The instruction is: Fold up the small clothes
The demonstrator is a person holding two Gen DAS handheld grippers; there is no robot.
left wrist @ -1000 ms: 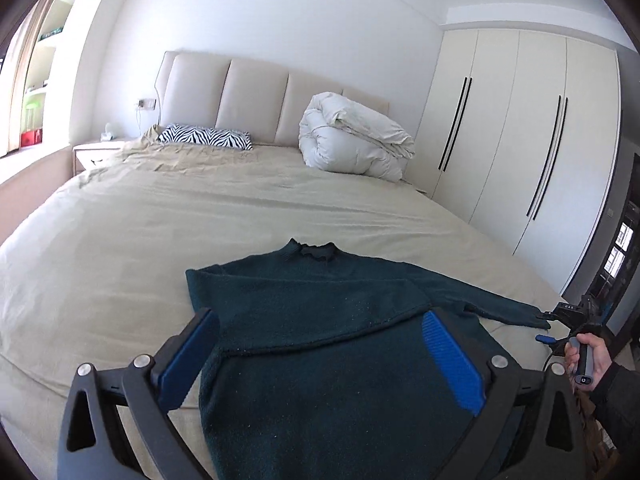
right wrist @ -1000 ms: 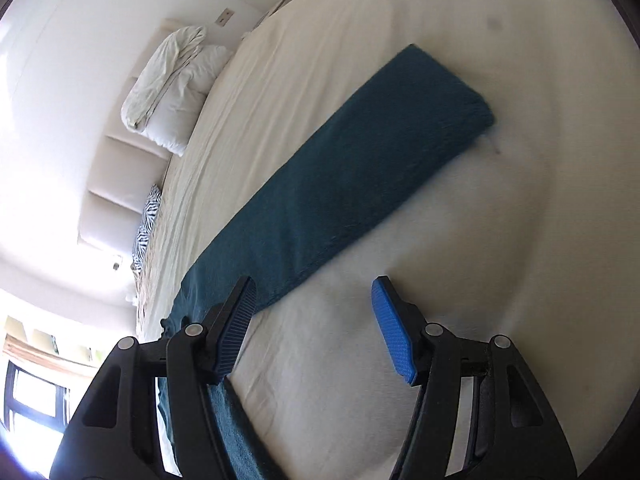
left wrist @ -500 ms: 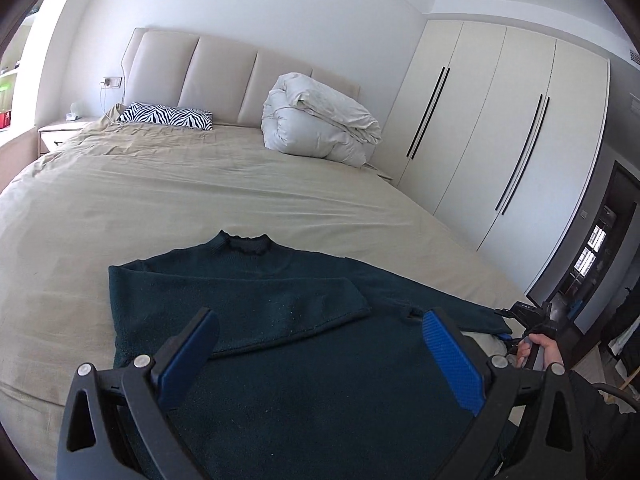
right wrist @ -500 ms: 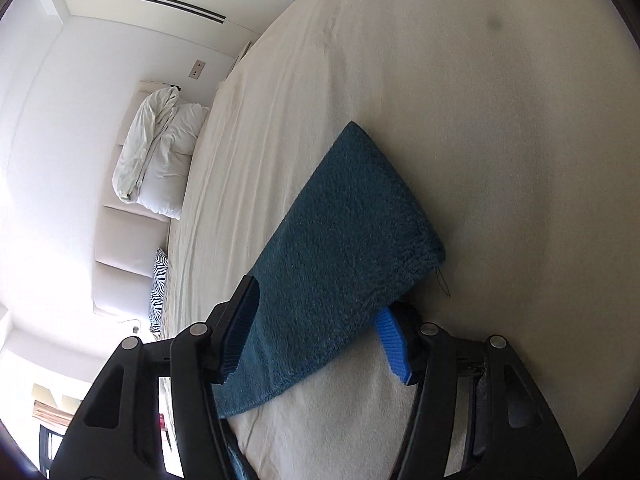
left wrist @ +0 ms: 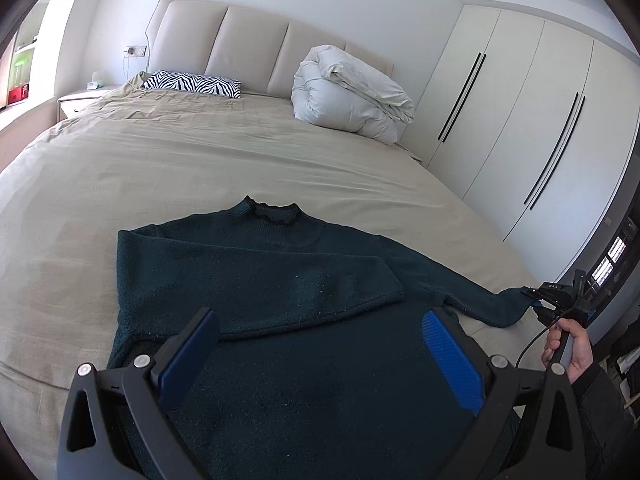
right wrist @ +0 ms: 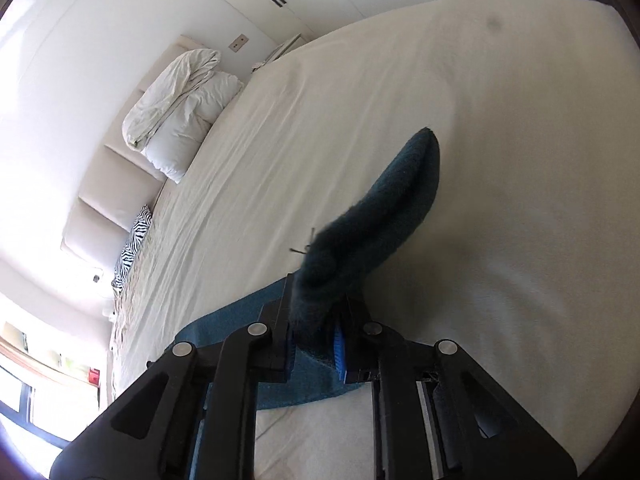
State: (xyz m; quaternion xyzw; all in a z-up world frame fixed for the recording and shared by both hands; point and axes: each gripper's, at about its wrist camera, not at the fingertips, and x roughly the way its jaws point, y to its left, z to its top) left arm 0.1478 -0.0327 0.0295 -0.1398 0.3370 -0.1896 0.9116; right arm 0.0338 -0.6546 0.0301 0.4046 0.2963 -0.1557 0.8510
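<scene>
My right gripper [right wrist: 316,334] has just been closing its jaws, and they now pinch the cuff of the sweater's sleeve [right wrist: 384,208], which stands up ahead of the jaws, lifted off the bed [right wrist: 520,140]. My left gripper [left wrist: 320,354] has its jaws spread wide with nothing between the pads, hovering over the lower body of the dark green sweater [left wrist: 280,280]. The sweater lies flat on the bed straight ahead of those jaws, collar farthest away, one sleeve folded across the chest just beyond the jaw tips. The other sleeve stretches off to the right of them, where my right hand [left wrist: 570,346] holds its gripper
</scene>
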